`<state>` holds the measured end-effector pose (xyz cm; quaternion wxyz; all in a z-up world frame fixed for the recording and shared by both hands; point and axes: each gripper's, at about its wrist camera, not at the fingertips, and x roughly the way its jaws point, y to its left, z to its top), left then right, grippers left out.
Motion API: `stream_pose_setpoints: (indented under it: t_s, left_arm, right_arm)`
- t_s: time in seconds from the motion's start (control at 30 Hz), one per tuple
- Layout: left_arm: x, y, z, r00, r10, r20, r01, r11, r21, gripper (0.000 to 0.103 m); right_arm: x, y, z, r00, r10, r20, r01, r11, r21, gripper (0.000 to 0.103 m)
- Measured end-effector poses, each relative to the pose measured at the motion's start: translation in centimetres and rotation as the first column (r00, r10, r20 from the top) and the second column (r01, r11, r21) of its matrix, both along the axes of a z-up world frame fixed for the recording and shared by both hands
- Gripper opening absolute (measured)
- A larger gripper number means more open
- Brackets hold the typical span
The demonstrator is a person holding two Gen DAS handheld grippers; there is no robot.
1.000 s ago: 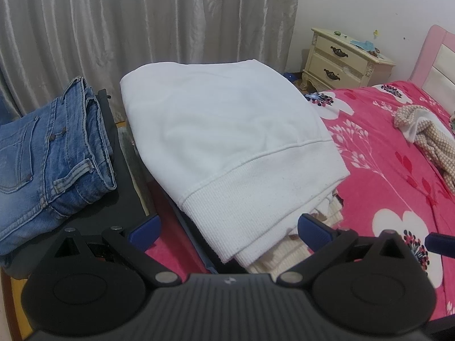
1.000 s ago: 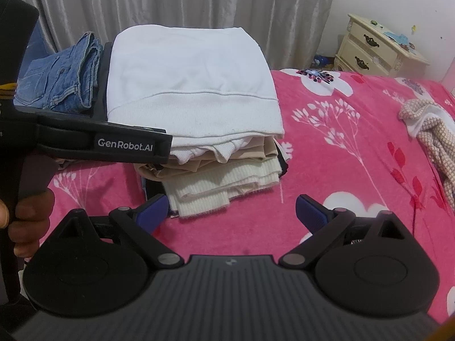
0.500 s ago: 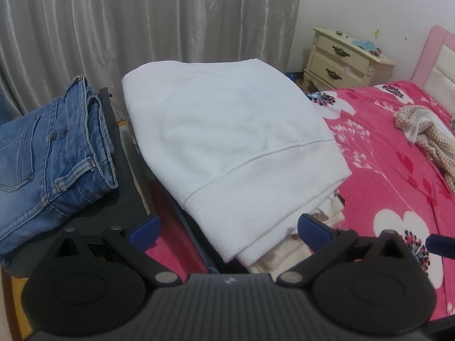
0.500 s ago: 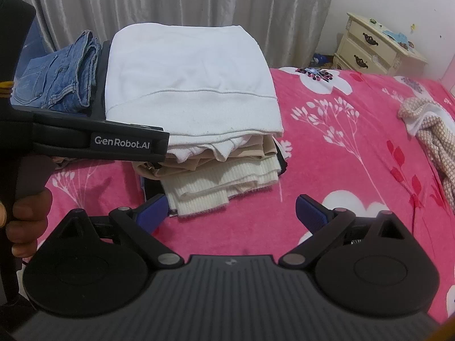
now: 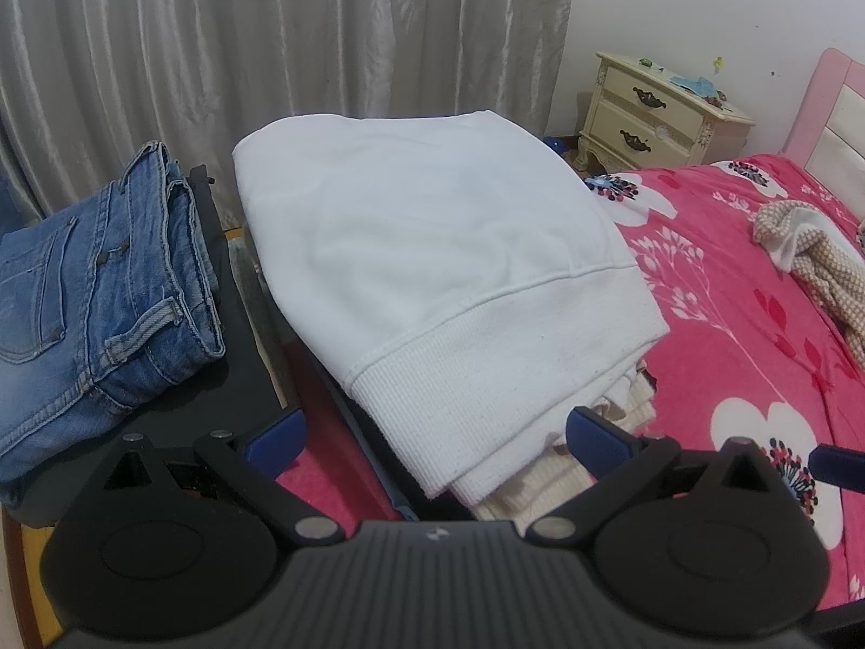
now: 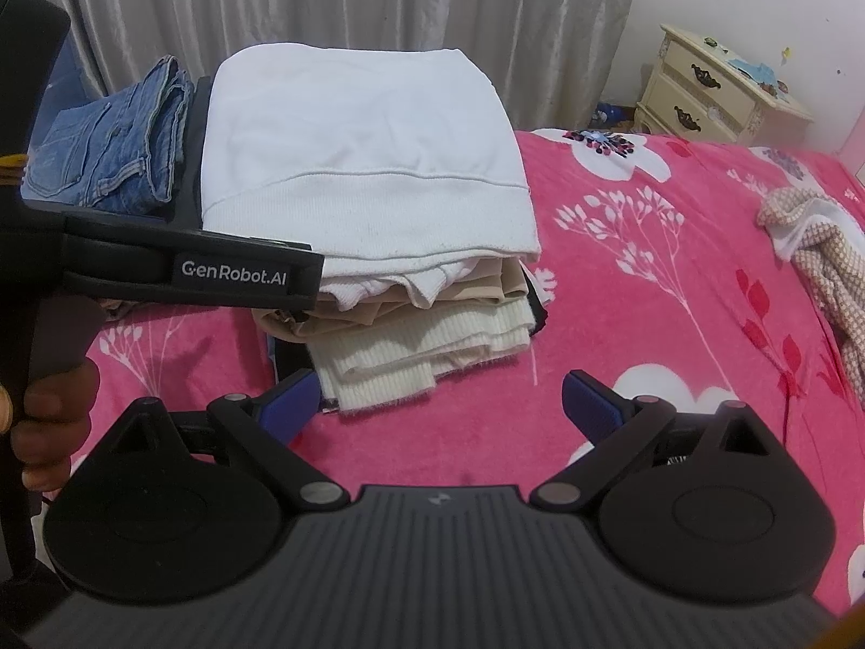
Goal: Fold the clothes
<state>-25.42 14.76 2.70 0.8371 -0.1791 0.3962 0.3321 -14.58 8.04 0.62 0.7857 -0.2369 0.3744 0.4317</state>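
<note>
A folded white sweatshirt [image 6: 357,162] lies on top of a stack of folded clothes on the bed [image 6: 676,281], which is covered by a pink floral blanket. The left tongs [image 5: 435,435] are spread wide and empty, low at the near corner of that stack, with the sweatshirt's ribbed hem between and just beyond the blue pads [image 5: 597,438]. The right tongs [image 6: 438,405] are also spread apart and hold nothing, poised above bare blanket just in front of the stack.

The right wrist view shows the stack from the side, which the left view mostly hides: under the sweatshirt lie a beige garment [image 6: 411,305] and a cream ribbed knit [image 6: 427,346], with a dark item at the bottom. It also shows the body of the left tool, marked "GenRobot.AI", crossing in front of the stack's left edge, and a hand [image 6: 51,432] gripping its handle.

The left wrist view gives a closer look at the folded blue jeans [image 5: 97,292], which rest on a dark flat surface [image 5: 238,373] just left of the stack, apart from the sweatshirt. Both views show a crumpled checked cloth [image 5: 811,249] well off to the right on the bed, a cream nightstand [image 5: 659,113] beyond it, and grey curtains [image 5: 270,38] behind.
</note>
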Motion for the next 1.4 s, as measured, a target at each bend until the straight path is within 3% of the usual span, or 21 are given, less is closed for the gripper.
stream_pose_setpoints:
  t_s: [1.4]
  left_arm:
    - [0.6, 0.1, 0.2, 1.000, -0.010, 0.004, 0.010, 1.000, 0.014, 0.103]
  right_arm:
    - [1.2, -1.2, 0.3, 0.999, -0.033, 0.013, 0.033, 0.999, 0.032, 0.097]
